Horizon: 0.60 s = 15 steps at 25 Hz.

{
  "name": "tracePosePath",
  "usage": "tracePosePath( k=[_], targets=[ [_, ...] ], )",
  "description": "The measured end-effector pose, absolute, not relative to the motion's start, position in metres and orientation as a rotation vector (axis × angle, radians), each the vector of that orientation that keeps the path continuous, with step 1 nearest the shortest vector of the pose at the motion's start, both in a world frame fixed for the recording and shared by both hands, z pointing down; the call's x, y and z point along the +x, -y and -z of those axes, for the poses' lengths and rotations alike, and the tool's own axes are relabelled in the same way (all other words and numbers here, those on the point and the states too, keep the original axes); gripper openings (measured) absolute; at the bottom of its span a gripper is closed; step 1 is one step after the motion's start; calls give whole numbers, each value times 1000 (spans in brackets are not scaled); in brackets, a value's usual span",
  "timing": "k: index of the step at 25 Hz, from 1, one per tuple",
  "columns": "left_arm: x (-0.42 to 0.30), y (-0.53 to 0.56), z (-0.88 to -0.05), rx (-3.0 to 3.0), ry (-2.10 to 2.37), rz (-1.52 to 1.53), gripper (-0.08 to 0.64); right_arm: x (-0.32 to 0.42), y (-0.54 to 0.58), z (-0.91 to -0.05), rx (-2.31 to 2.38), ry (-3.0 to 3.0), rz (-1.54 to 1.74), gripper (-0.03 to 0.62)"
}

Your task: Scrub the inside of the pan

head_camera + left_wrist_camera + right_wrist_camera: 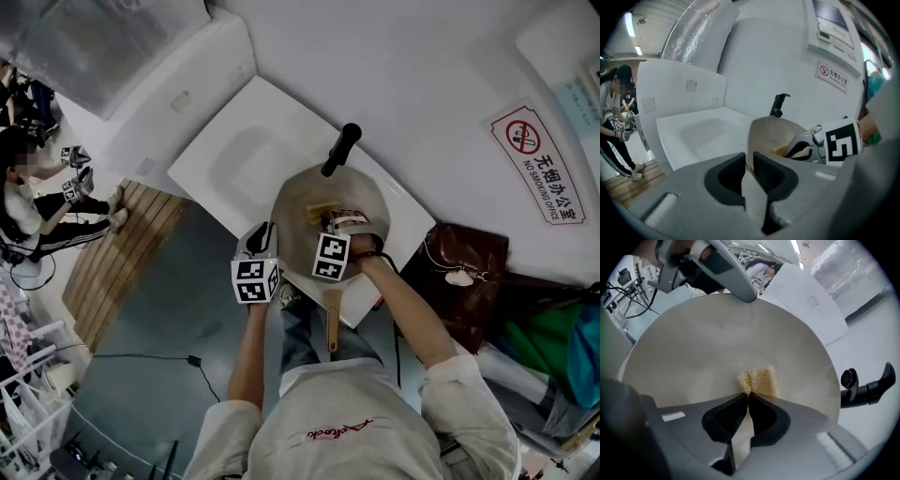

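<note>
Right gripper [747, 397] reaches into the pan [717, 348], jaws pinched on a yellow sponge [759, 379] pressed to its floor (bare surface all round). Left gripper [749, 161] clamps the pan's rim edge-on; the white sink [693, 136] lies open beyond, to its left.

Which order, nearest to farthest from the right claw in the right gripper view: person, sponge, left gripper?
1. sponge, pinched in the right claw itself.
2. left gripper, clamped on the far rim of the pan.
3. person, in the background beyond the pan.
</note>
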<state>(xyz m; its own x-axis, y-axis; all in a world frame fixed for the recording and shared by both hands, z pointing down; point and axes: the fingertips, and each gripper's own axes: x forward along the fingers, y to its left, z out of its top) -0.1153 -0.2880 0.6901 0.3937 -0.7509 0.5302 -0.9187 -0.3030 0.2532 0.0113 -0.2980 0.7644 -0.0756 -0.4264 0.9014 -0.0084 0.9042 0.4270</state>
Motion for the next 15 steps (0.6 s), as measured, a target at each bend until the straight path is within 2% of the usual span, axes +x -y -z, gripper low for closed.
tracePosePath(
  k=[15],
  targets=[
    [-114,288,-691,2144,1425,-437,55,77,303,-766,386,1518,299,23]
  ],
)
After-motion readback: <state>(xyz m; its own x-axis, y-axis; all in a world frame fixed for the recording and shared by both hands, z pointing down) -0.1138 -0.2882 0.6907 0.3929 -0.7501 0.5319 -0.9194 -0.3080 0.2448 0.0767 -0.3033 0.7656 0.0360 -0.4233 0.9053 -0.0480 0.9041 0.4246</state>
